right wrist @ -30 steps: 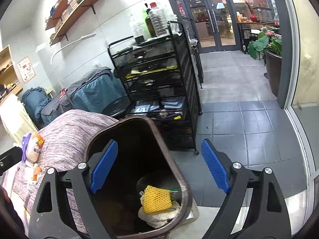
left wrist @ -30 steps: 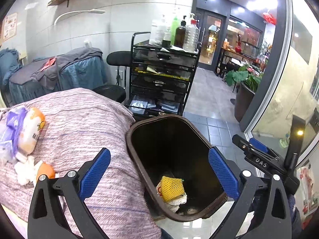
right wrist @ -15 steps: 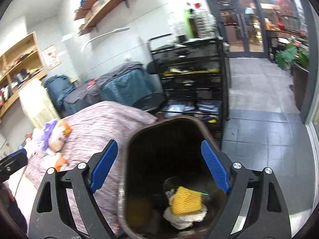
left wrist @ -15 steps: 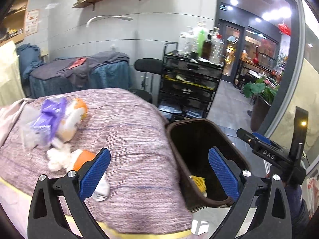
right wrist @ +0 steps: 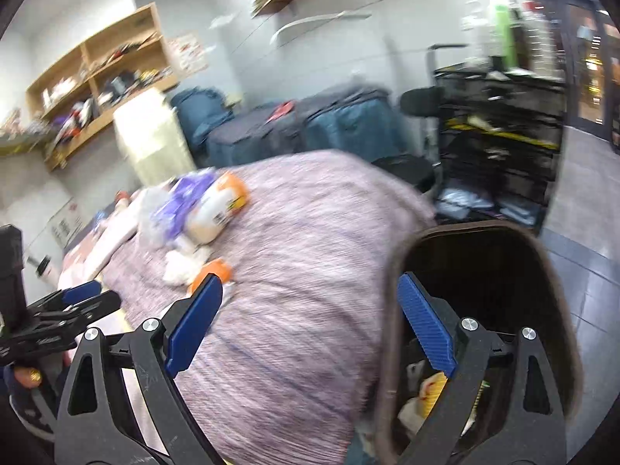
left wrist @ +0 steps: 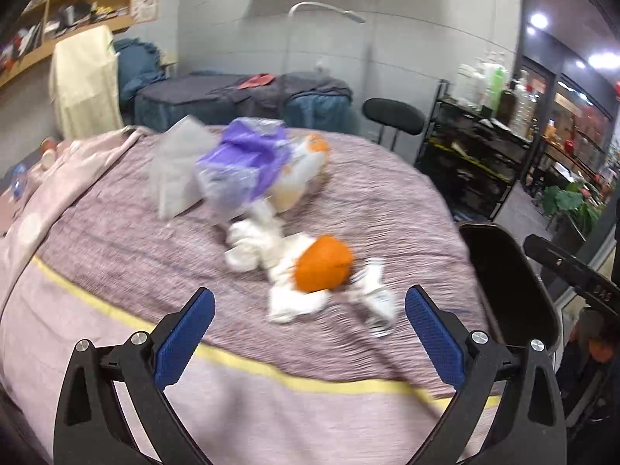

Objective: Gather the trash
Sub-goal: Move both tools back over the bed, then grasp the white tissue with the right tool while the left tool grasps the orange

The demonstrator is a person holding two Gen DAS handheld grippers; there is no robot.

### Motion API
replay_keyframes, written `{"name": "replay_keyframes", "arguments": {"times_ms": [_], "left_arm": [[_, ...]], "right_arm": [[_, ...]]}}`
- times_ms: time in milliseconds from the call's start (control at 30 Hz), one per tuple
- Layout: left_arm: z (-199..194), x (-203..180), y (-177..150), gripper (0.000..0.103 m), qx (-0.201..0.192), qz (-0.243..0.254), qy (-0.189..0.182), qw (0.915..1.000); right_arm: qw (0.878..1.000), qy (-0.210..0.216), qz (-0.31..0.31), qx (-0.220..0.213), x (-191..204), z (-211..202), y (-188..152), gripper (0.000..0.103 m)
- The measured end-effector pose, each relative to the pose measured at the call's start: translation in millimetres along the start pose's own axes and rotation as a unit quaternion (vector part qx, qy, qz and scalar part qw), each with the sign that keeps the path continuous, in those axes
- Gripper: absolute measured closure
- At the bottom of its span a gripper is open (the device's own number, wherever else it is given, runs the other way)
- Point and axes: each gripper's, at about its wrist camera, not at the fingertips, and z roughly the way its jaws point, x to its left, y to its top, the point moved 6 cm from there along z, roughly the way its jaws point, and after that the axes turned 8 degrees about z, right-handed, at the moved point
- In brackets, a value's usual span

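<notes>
The trash is lying in a loose cluster on the bed (left wrist: 116, 240), which is covered with a mauve knitted blanket: an orange peel (left wrist: 323, 268) is sitting at the centre of the left wrist frame, touching crumpled white tissues (left wrist: 255, 246) that are trailing up towards a purple plastic wrapper (left wrist: 248, 164) and an orange-and-white snack bag (left wrist: 300, 176) in the upper middle. A clear plastic bag (left wrist: 176, 172) is resting just left of the wrapper. All of it is looking light, soft and crushable; the tissues and film will probably give under any pinch, so taking a bunched fold is the safer hold, while the peel, likely stiffer and slicker, is better nipped across its edge.

The left tongs (left wrist: 308, 333) are standing wide and carrying nothing, pointing at the peel from just below it. The right tongs (right wrist: 310, 325) are likewise spread wide and holding nothing, straddling the blanket's edge and the rim of the brown trash bin (right wrist: 550, 271) in the lower right of that frame.

Only the right wrist view is looking down into the bin, where a bit of yellow netting (right wrist: 432, 393) and pale paper are showing behind the right-hand finger. The left wrist view is giving just the bin's dark rim at its right edge, but is separating the trash pieces far better. Both frames are smeared by motion.
</notes>
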Motion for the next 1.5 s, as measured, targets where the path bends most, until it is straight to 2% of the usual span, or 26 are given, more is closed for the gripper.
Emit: {"name": "replay_keyframes", "arguments": {"times_ms": [200,333,467,633,667,700,900,1000,1267,1367,1400,1500], "left_arm": [[3.9,43.0,-18.2,0.006,0.026,-0.025,0.018,0.9992],[5.2,58.3,-22.4,0.007,0.033,-0.043,0.015,0.9984],[7.3,65.0,-23.8,0.007,0.036,-0.052,0.006,0.9980],[18.4,60.7,-20.7,0.008,0.049,-0.046,-0.015,0.9976],[21.0,57.6,-18.3,0.008,0.051,-0.041,-0.019,0.9977],[24.2,54.5,-15.8,0.009,0.053,-0.035,-0.023,0.9977],[52.6,30.5,0.0,0.019,0.074,0.014,-0.049,0.9959],[70.9,12.8,7.9,0.021,0.090,0.048,-0.061,0.9929],[120.6,-30.9,16.7,0.026,0.141,0.142,-0.059,0.9780],[134.5,-37.4,17.5,0.038,0.158,0.160,-0.050,0.9730],[137.7,-38.1,17.4,0.046,0.162,0.162,-0.048,0.9722],[137.9,-35.6,19.2,0.053,0.158,0.160,-0.038,0.9735]], "right_arm": [[0.996,0.034,-0.050,0.073,46.8,39.1,-12.5,0.012],[0.986,0.058,-0.085,0.130,81.8,64.0,-24.5,0.012],[0.974,0.033,-0.143,0.171,104.0,85.5,-44.4,0.014],[0.960,0.013,-0.173,0.222,109.2,116.5,-60.6,0.049],[0.958,0.014,-0.172,0.227,108.0,118.8,-62.1,0.065],[0.959,0.018,-0.170,0.228,107.6,119.1,-62.6,0.072],[0.969,0.023,-0.155,0.190,101.7,101.5,-51.0,0.074],[0.975,0.013,-0.147,0.166,94.4,88.9,-41.6,0.074],[0.986,0.003,-0.102,0.135,69.5,68.1,-32.8,0.074],[0.988,0.001,-0.088,0.129,60.4,62.1,-32.8,0.074],[0.988,0.000,-0.084,0.126,57.6,60.0,-32.6,0.074],[0.990,-0.001,-0.070,0.119,48.1,54.1,-32.0,0.074]]}}
